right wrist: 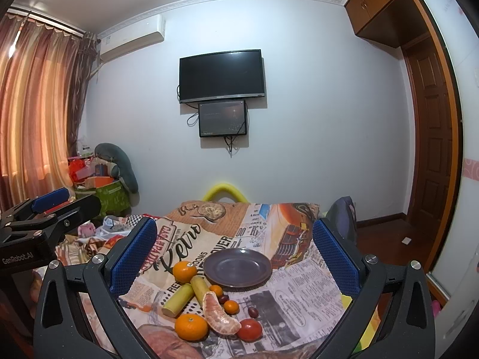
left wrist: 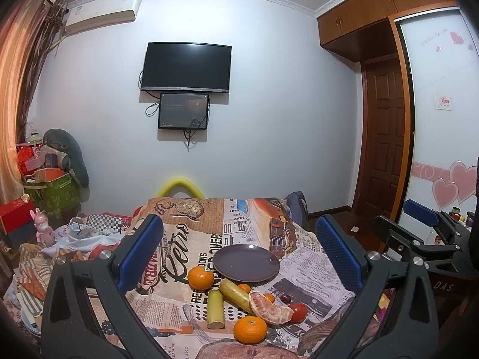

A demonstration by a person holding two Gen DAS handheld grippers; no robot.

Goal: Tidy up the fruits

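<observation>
A dark purple plate [left wrist: 246, 261] [right wrist: 238, 267] sits empty on a newspaper-print cloth. In front of it lie two oranges [left wrist: 200, 277] [left wrist: 250, 330], two sugarcane pieces [left wrist: 215, 309] [left wrist: 235, 294], a peeled citrus segment [left wrist: 269, 308] [right wrist: 218, 314], a tomato [left wrist: 299, 312] [right wrist: 250, 329], small kumquats [right wrist: 231, 306] and dark grapes [right wrist: 253, 311]. My left gripper [left wrist: 239, 254] is open and empty, held above the fruit. My right gripper [right wrist: 235, 257] is open and empty, also above the fruit. Each gripper shows at the edge of the other's view.
The cloth-covered table [left wrist: 191, 230] stands before a white wall with a TV [left wrist: 186, 67]. Cluttered boxes and bags [left wrist: 51, 185] lie at left. A wooden door [left wrist: 386, 137] and a wardrobe [left wrist: 443, 113] stand at right.
</observation>
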